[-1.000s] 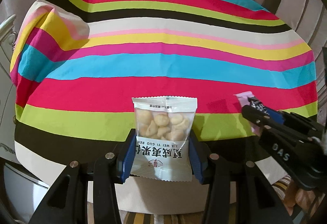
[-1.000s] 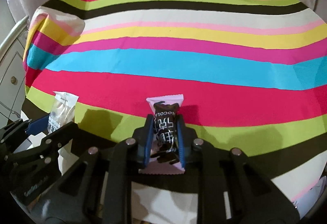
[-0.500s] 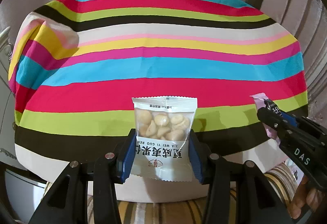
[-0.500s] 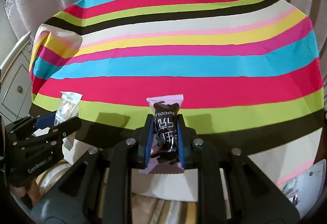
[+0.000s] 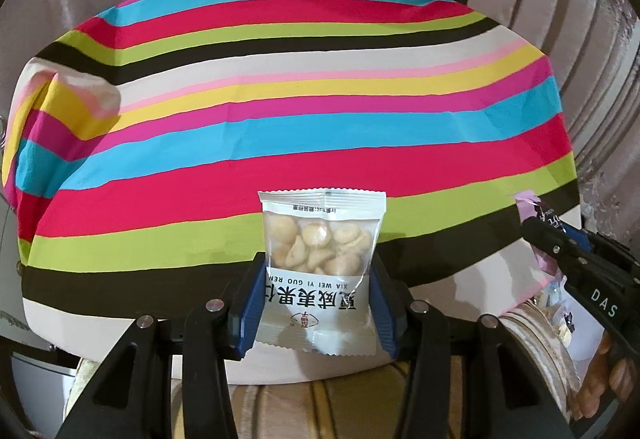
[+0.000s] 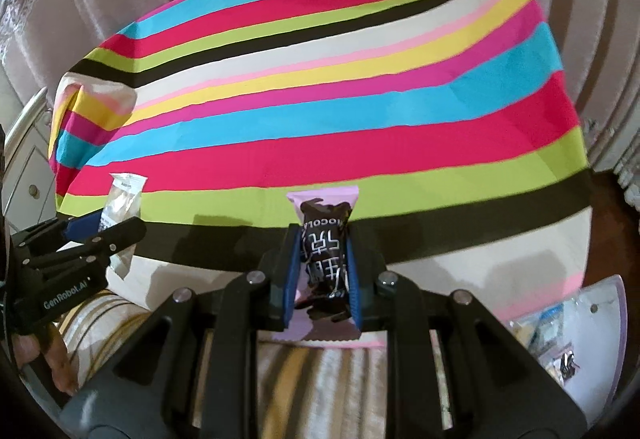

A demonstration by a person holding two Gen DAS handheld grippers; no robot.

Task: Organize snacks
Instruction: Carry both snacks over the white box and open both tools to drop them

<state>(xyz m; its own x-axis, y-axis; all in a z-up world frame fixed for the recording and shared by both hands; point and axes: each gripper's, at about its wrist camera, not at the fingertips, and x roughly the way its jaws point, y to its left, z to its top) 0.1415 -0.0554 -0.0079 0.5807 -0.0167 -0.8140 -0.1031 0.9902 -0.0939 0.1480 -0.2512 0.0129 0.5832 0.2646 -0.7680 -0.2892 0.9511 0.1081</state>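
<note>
Here, left hand-held gripper [image 5: 318, 303] clamping crinkly nut packet [image 5: 322, 275], right hand-held gripper [image 6: 324, 271] pinching glossy, seemingly chocolate wrapper [image 6: 324, 239].

A clear-windowed white plastic packet of pale round nuts [image 5: 321, 267] stands upright, printed side upside down, above the striped cloth's near edge. A pink-wrapped dark chocolate bar [image 6: 324, 259] stands upright likewise, label inverted.

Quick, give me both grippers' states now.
Left gripper: shut on the macadamia nut packet.
Right gripper: shut on the pink chocolate bar.
</note>
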